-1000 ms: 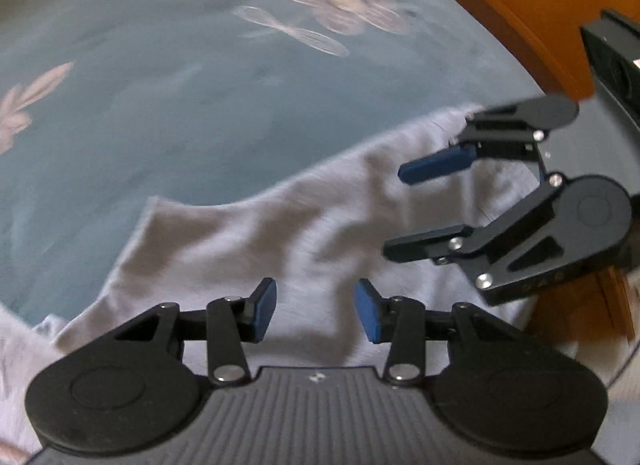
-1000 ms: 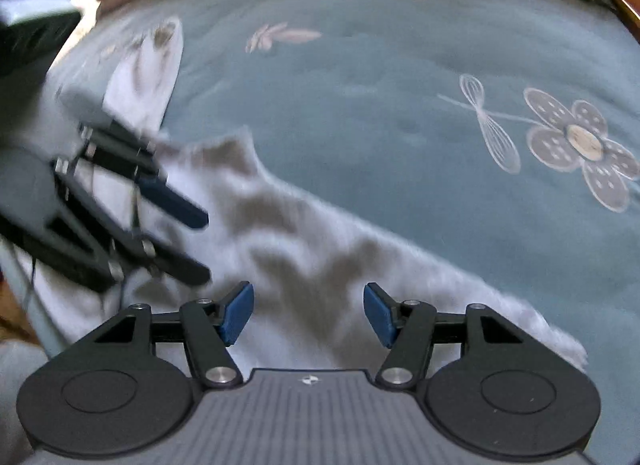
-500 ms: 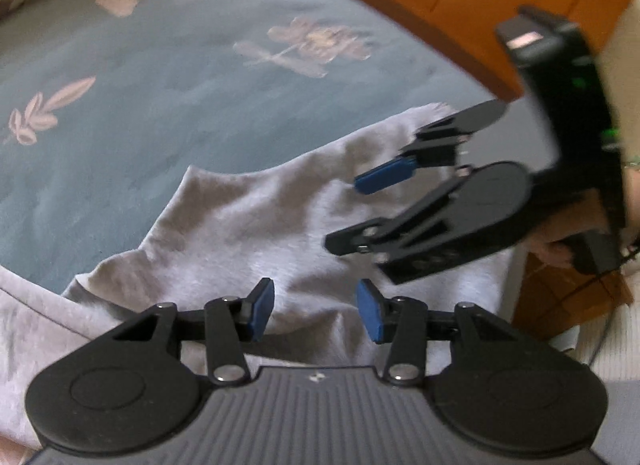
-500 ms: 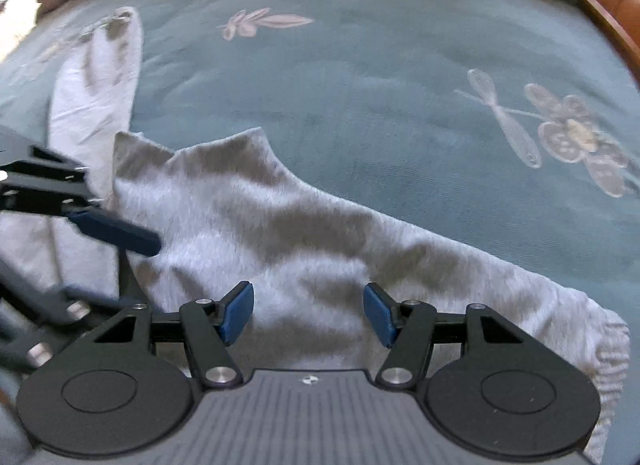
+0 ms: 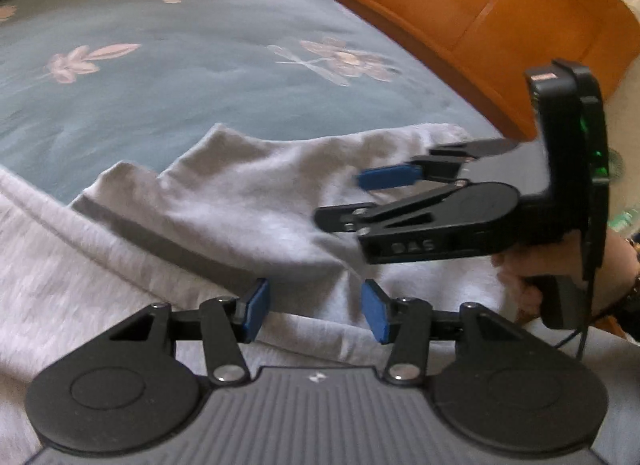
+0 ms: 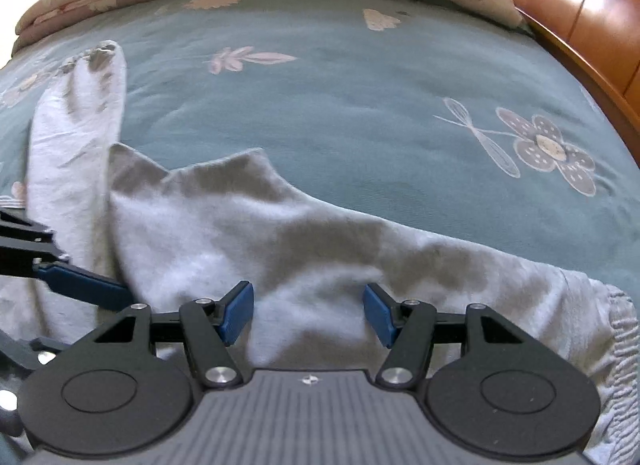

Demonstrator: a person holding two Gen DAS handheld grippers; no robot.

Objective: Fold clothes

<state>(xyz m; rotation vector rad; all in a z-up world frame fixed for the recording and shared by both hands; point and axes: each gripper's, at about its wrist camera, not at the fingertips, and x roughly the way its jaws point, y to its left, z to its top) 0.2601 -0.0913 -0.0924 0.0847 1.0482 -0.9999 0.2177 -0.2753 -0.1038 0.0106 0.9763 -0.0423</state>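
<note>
A light grey knit garment [image 6: 280, 241] lies crumpled on the teal floral bedspread [image 6: 340, 105]. Left claw [image 5: 312, 315] and right claw [image 6: 308, 315] both hover above it, blue pads apart, empty.

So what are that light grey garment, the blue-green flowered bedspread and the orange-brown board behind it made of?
The light grey garment looks like soft knit jersey, probably cotton: matte, fuzzy, with a ribbed cuff. The blue-green flowered bedspread seems woven fabric with a faint sheen and pale stitched or woven-in flowers. The orange-brown board appears to be lacquered wood: glossy and panelled.
</note>
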